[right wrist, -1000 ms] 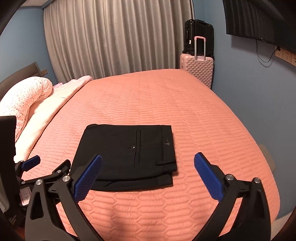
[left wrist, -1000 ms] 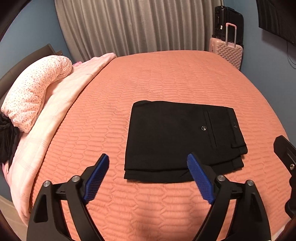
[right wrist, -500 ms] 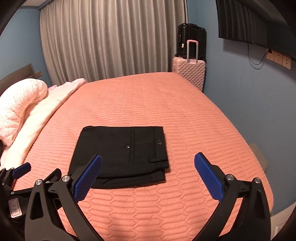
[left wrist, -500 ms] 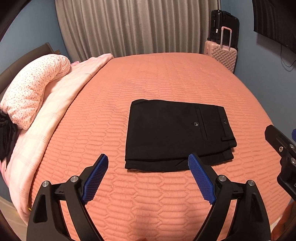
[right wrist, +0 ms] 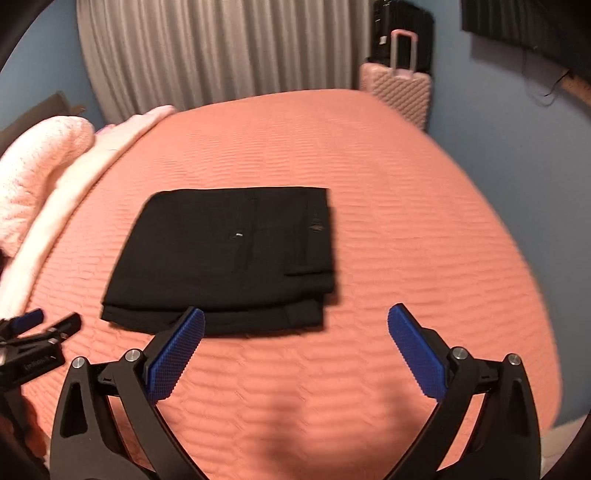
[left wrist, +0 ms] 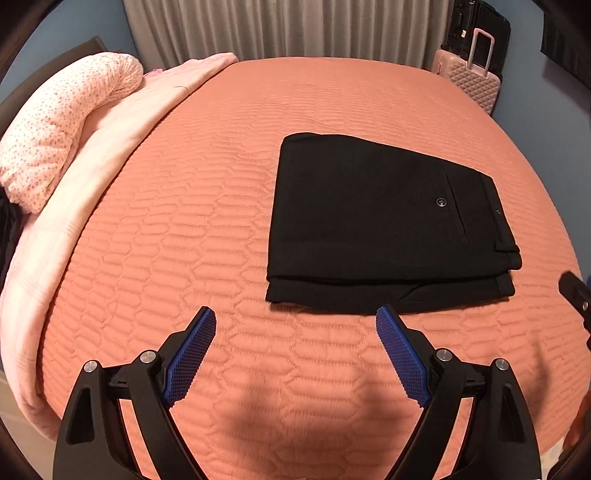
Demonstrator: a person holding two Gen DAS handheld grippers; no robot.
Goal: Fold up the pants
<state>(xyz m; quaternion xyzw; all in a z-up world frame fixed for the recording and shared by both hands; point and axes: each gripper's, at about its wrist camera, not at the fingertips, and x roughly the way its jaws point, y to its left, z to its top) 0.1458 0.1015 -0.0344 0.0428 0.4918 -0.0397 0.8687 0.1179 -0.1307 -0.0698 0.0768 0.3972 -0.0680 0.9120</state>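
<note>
**Folded pants on the bed, both hand-held grippers released**

Your left hand-held gripper [left wrist: 295, 319] stands wide apart with nothing between its blue pads, hanging above the coral quilted bedspread [left wrist: 177, 229] just short of the near edge of the pants [left wrist: 369, 221]. Your right hand-held gripper [right wrist: 295, 317] is also released and empty; its left pad overlaps the near edge of the pants [right wrist: 229, 258] in the right wrist view, though you cannot tell from that blurred view whether it touches the cloth.

The black pants lie folded into a flat rectangle near the middle of the bed, layers stacked, with the back pocket and its button [left wrist: 440, 201] facing up towards the right end.

On the left side of the bed lie a speckled pink pillow [left wrist: 62, 122] and a pale pink blanket [left wrist: 74, 221]. A pink suitcase [left wrist: 472, 77] stands by the far right corner, in front of the grey curtain [left wrist: 288, 26].
</note>
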